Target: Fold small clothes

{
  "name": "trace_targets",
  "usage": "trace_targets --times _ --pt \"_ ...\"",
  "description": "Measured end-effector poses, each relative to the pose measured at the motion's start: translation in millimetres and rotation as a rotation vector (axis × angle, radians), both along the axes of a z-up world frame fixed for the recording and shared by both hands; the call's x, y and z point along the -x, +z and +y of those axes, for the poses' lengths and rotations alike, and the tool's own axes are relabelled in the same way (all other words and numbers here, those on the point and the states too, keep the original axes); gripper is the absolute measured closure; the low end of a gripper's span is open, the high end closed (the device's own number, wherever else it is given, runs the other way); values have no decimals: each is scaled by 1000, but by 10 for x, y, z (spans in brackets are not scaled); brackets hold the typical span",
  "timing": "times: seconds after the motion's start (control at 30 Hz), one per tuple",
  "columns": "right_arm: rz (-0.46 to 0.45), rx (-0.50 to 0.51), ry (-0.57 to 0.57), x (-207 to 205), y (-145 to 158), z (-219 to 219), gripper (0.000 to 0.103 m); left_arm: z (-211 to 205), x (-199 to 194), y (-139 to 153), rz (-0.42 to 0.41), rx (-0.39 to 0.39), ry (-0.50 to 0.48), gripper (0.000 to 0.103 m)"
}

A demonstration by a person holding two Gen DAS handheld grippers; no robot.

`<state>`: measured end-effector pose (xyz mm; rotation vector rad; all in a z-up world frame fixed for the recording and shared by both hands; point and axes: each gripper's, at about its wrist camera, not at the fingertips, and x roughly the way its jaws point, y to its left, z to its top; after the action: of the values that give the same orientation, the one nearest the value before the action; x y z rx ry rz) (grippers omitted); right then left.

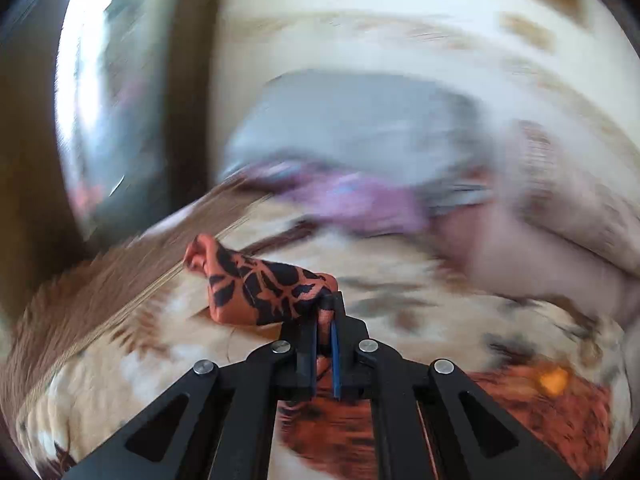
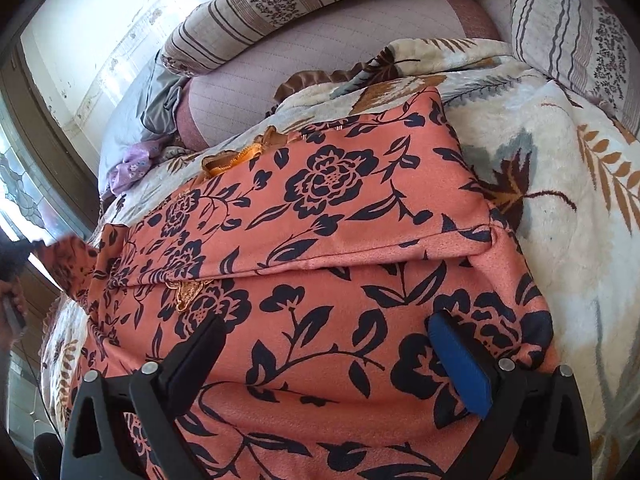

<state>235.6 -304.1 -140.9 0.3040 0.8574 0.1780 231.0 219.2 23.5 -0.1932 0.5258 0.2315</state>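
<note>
Broadly, a bed carries everything, covered by a cream plush blanket (image 2: pixel 552 184) printed with brown and grey leaves. Striped, flower-patterned pillows (image 2: pixel 256 16) lie along its far edge, toward 12 o'clock in the right wrist view, with a mauve quilted cushion (image 2: pixel 248 92) just below them.

Across the middle of that view lies the orange garment (image 2: pixel 340 264) with a dark navy floral print, spread on the blanket with 1 layer folded over another along a crease running from 9 to 3 o'clock. A gold lace trim (image 2: pixel 236 160) shows at its upper edge near 11 o'clock. A small lilac cloth (image 2: pixel 132 168) sits crumpled at 10 o'clock, beside grey fabric.

The right hand-held gripper (image 2: pixel 332 360) hovers over the garment's near part, jaws spread wide with only cloth visible between them.

The left hand-held gripper (image 1: pixel 325 344) is clamped narrowly on a bunched corner of the same orange garment (image 1: pixel 264 288), which trails toward 10 o'clock; the background there is motion-blurred.
</note>
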Motion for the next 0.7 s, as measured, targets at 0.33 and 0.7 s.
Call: trace_targets --times 0.33,0.7 --pt "-23 -74 3 29 24 -83 1 -3034 -144 -509 198 -26 -736 15" --pt "-29 -274 -33 -149 541 -179 1 -1173 132 -1148 184 117 -228 16"
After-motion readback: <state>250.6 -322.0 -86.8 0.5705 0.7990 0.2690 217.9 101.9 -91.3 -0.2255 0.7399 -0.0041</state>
